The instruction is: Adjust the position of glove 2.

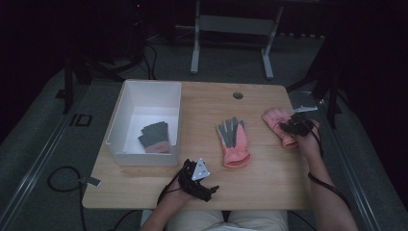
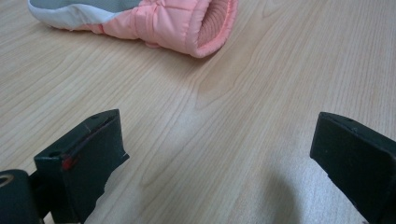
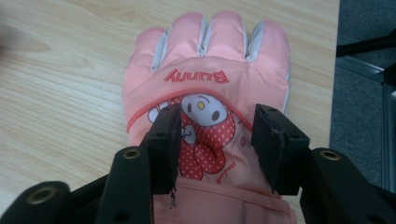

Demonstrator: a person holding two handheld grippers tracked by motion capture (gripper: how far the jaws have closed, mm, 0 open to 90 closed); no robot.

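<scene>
A pink glove (image 3: 205, 93) with a bunny picture and the word "Bunny" lies back-up at the table's right (image 1: 273, 118). My right gripper (image 3: 217, 137) (image 1: 294, 126) is open right over it, one jaw on each side of the picture; whether they touch the fabric I cannot tell. A second glove (image 1: 234, 142), grey palm up with a pink cuff, lies at mid-table; its cuff (image 2: 187, 25) faces my left gripper. My left gripper (image 2: 217, 135) (image 1: 204, 185) is low over bare wood near the front edge, jaws wide open and holding nothing.
A white box (image 1: 144, 91) stands on the table's left with a grey glove (image 1: 155, 137) inside. A round cable hole (image 1: 237, 95) sits near the wooden table's far edge (image 1: 207, 84). Beyond are a metal frame (image 1: 231, 24) and floor cables (image 1: 62, 180).
</scene>
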